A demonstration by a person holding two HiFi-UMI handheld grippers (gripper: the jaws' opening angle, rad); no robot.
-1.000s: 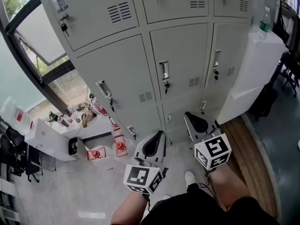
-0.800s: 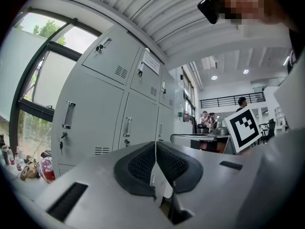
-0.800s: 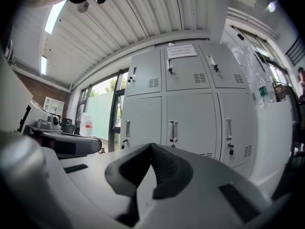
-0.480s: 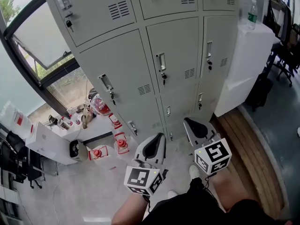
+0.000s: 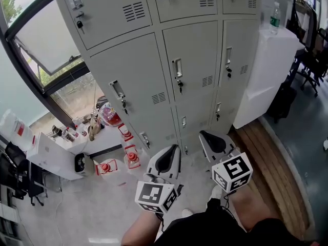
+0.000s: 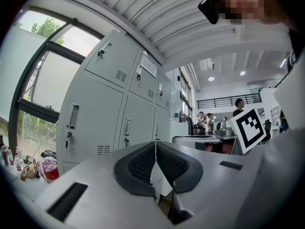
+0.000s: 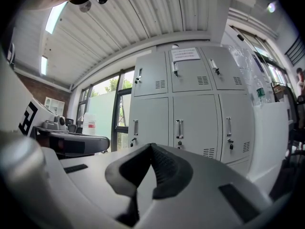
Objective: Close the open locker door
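Right gripper (image 7: pixel 151 148): jaws pressed together, nothing between them, pointing level at a grey locker bank (image 7: pixel 190 113). Every visible door sits flush. A paper notice (image 7: pixel 186 54) is on the upper middle door. A window (image 7: pixel 102 111) is left of the bank, a bottle (image 7: pixel 259 93) right.

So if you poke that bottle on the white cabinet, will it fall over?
Probably. The bottle is tall, narrow and upright, so it likely tips easily. It looks like clear plastic, so probably light, not breakable. Being round, it could then roll.
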